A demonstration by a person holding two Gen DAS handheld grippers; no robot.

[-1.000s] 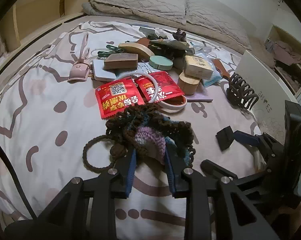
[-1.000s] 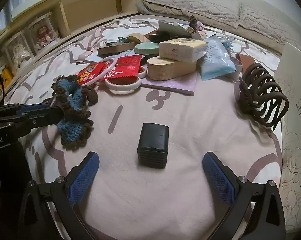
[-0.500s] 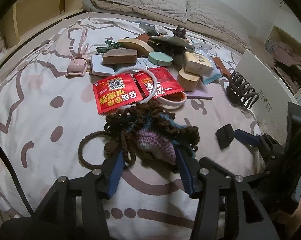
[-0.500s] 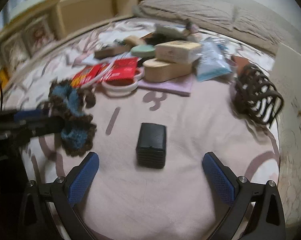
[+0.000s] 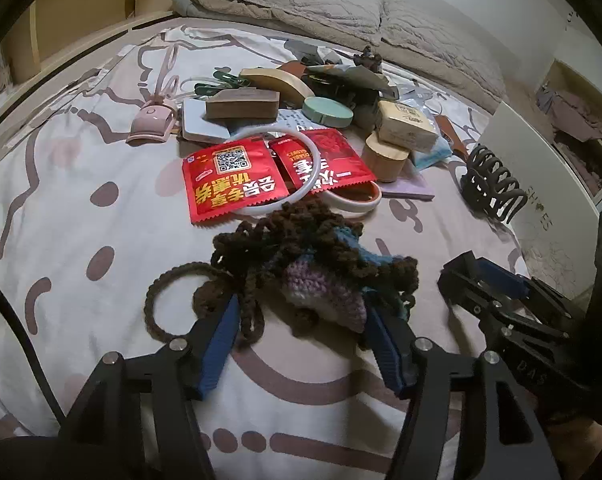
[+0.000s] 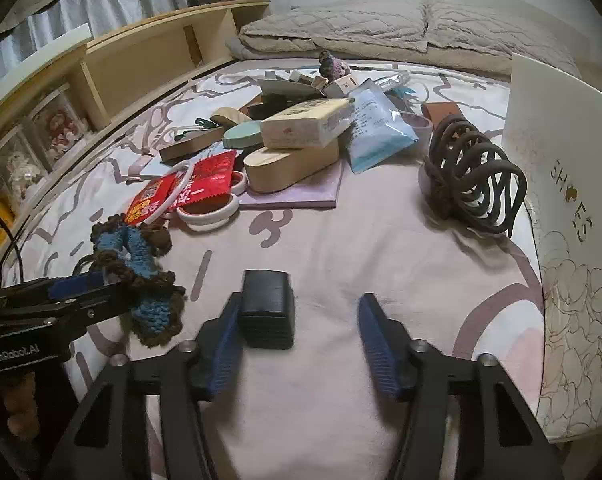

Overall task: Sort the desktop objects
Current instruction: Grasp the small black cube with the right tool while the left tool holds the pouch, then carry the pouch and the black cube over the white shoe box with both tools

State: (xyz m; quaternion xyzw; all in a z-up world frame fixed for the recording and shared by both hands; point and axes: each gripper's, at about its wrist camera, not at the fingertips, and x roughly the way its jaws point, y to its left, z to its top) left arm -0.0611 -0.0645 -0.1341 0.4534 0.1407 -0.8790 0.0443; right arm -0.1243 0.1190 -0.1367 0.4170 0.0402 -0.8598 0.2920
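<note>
two tools work at once on the bed (image 6: pixel 381 264). left tool (image 5: pixel 301 340), jaws opening, is letting go of the crocheted scrunchie (image 5: pixel 313 264) lying between them. right tool (image 6: pixel 297 336), jaws closing, has the black box (image 6: pixel 267 308) against its nine o'clock pad only; next it needs centring before the squeeze.

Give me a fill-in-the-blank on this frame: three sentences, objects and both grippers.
1. Between the fingers of the right gripper sits a small ___ ribbed box.
2. The brown, blue and purple crocheted yarn piece lies between the fingers of the ___ gripper.
3. The dark brown plastic claw hair clip lies beside the white ___ box printed with flowers.

Missing words: black; left; shoe
</note>
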